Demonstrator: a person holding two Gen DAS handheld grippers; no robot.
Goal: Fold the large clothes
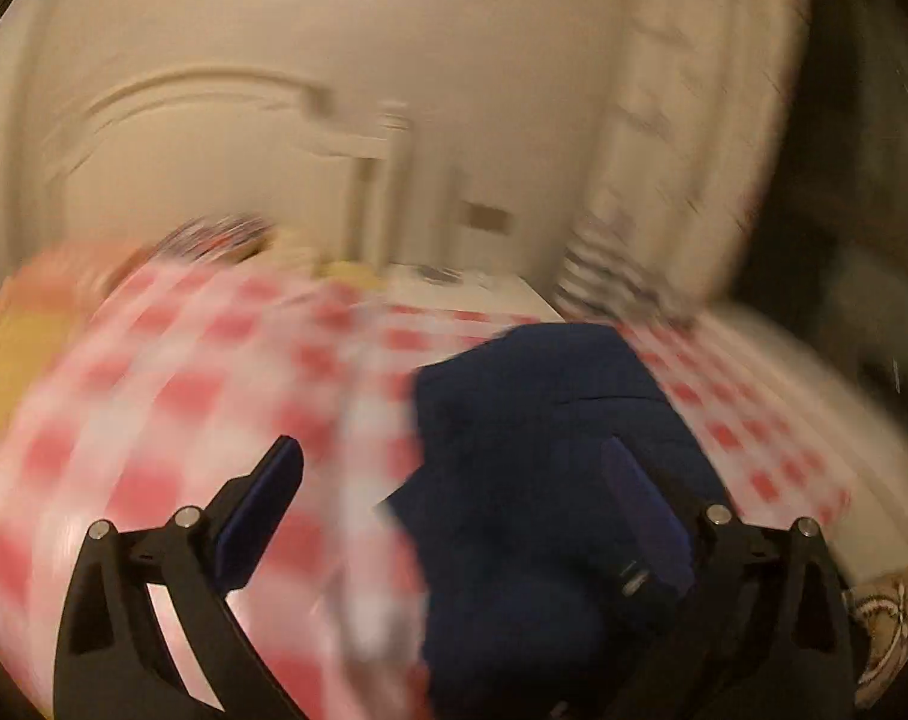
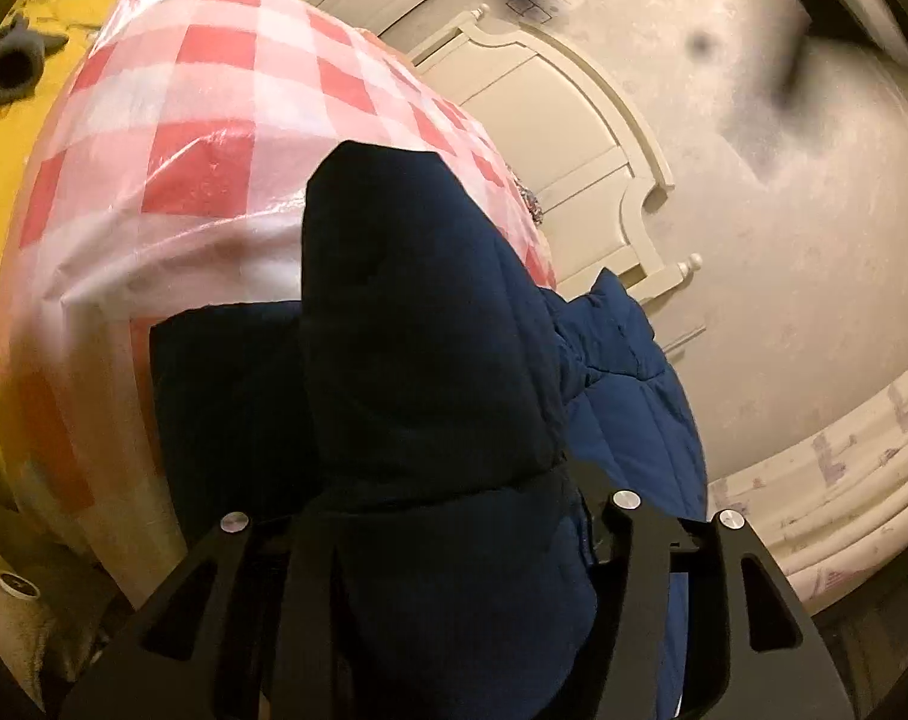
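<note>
Right wrist: navy jacket (image 2: 430, 360) between fingers (image 2: 598, 498).

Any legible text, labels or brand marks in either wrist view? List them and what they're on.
None readable.
Faint printed marks on the grey wall panel: too small and blurred to read.
Purple pattern on the white bedding: no legible words.
Navy blue quilted jacket and red-and-white checked plastic cloth: no visible text.

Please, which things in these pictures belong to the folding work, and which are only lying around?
For the job:
navy padded jacket
checked table cover, the folding surface
left claw, open
right claw, its tips hidden by the jacket

Just lying about:
yellow cloth
grey tube-shaped thing
white cabinet door
</note>
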